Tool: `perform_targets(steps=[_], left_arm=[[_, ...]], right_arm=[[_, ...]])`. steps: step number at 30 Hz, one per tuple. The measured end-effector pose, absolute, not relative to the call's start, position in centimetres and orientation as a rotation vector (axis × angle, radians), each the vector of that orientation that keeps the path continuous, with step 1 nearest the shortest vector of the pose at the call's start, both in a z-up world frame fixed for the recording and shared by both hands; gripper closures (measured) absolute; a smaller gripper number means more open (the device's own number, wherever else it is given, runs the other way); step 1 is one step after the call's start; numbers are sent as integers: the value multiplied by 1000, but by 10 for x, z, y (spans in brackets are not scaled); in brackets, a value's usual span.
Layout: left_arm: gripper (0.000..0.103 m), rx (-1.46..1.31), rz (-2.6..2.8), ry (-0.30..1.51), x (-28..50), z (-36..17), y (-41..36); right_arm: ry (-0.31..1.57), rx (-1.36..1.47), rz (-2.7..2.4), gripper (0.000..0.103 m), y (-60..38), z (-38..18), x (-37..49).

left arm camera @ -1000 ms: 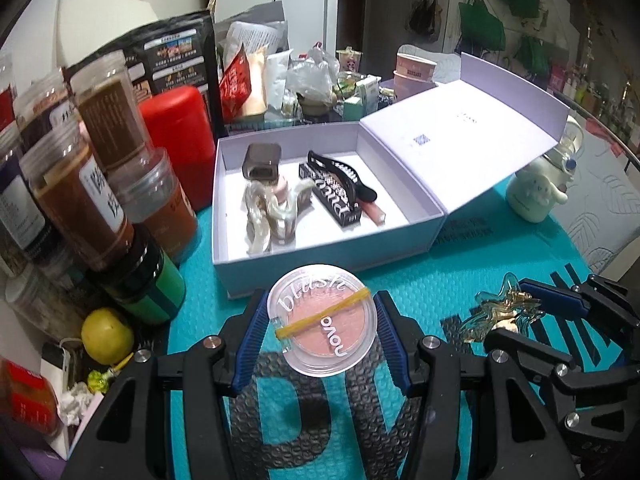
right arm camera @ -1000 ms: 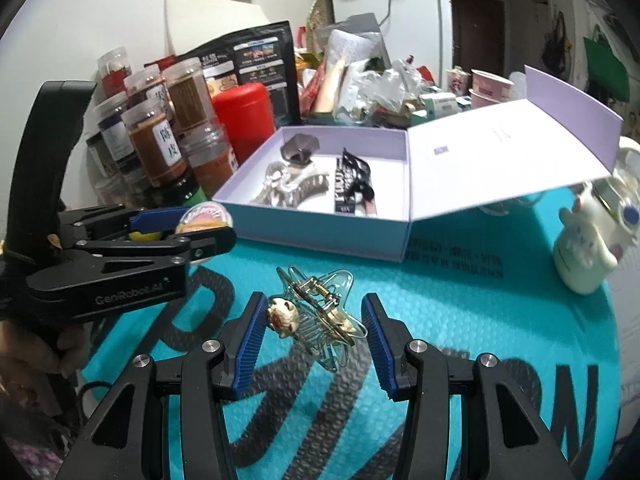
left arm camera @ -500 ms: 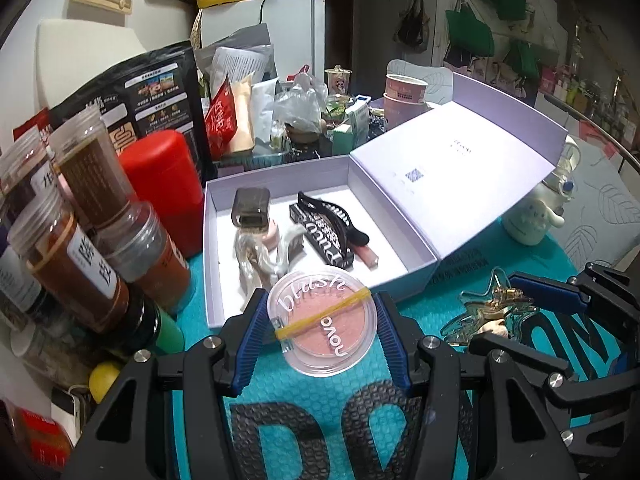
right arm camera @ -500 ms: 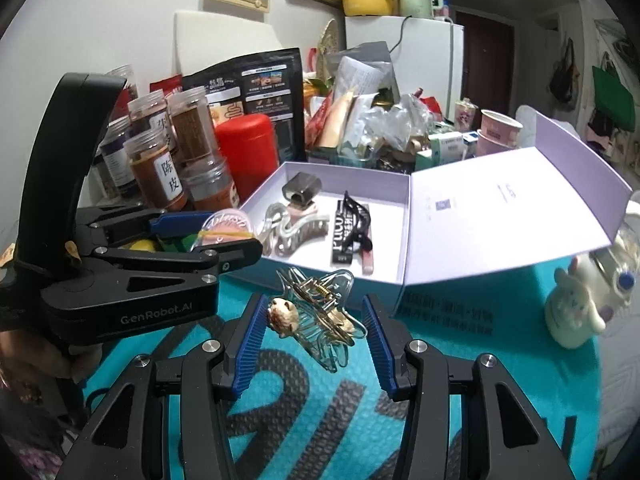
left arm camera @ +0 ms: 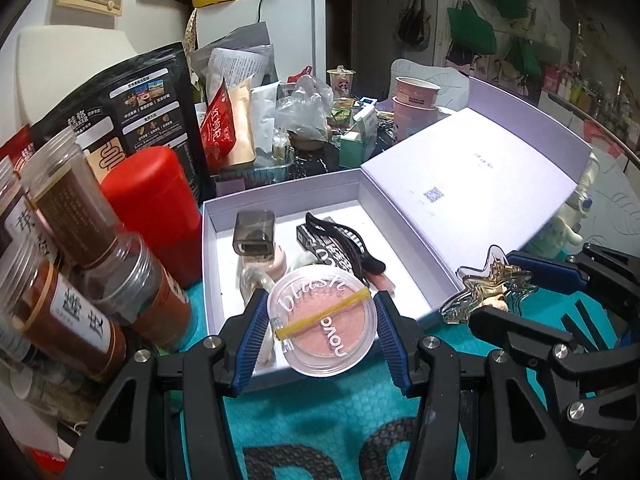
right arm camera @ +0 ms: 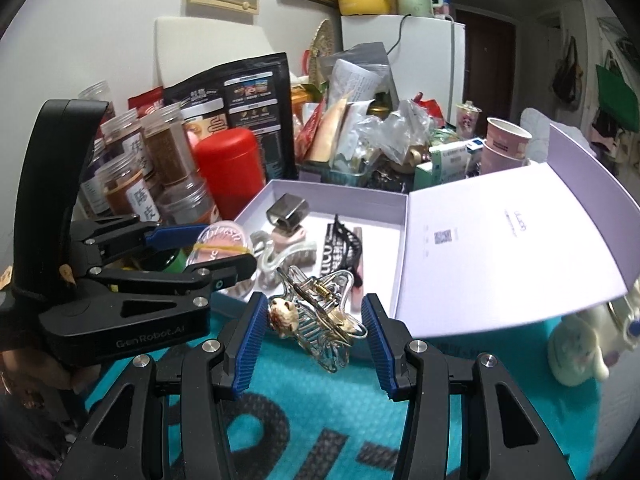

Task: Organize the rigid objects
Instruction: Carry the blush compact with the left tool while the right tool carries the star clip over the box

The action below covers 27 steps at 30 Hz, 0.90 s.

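My left gripper (left arm camera: 320,328) is shut on a round pink blush compact (left arm camera: 322,322) with a yellow rubber band, held above the near edge of the open lilac box (left arm camera: 280,196). My right gripper (right arm camera: 314,320) is shut on a clear star-shaped hair claw (right arm camera: 320,312) with a small bear charm, held above the box's near wall (right arm camera: 384,344). The box holds a grey-capped bottle (left arm camera: 254,236), a pale hair claw (right arm camera: 276,254), a black hair claw (left arm camera: 340,236) and a pink tube. The right gripper and its claw (left arm camera: 486,292) show at the right of the left wrist view.
Spice jars (left arm camera: 76,208) and a red canister (left arm camera: 156,208) stand left of the box. Snack bags and clutter (left arm camera: 240,120) lie behind it. The box lid (left arm camera: 472,184) leans open to the right. A white figurine (right arm camera: 580,344) stands at the right on the teal mat (right arm camera: 280,420).
Both grippers have risen and moved forward towards the box with their objects. The compact and the star claw now hang over the box's near edge.
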<state>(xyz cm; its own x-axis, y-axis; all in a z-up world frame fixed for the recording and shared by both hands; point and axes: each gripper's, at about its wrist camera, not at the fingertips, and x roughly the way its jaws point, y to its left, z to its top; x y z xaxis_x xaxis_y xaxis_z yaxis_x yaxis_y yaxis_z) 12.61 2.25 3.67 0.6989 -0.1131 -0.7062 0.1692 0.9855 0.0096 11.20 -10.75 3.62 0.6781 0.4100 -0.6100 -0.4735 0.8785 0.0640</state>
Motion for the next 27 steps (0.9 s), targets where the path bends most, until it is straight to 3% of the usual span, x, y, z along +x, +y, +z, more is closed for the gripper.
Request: perform_targets(steps=[27], left_arm=[[50, 51, -83, 720, 231, 48, 52]], right_arm=[[576, -92, 481, 55, -91, 53, 218]])
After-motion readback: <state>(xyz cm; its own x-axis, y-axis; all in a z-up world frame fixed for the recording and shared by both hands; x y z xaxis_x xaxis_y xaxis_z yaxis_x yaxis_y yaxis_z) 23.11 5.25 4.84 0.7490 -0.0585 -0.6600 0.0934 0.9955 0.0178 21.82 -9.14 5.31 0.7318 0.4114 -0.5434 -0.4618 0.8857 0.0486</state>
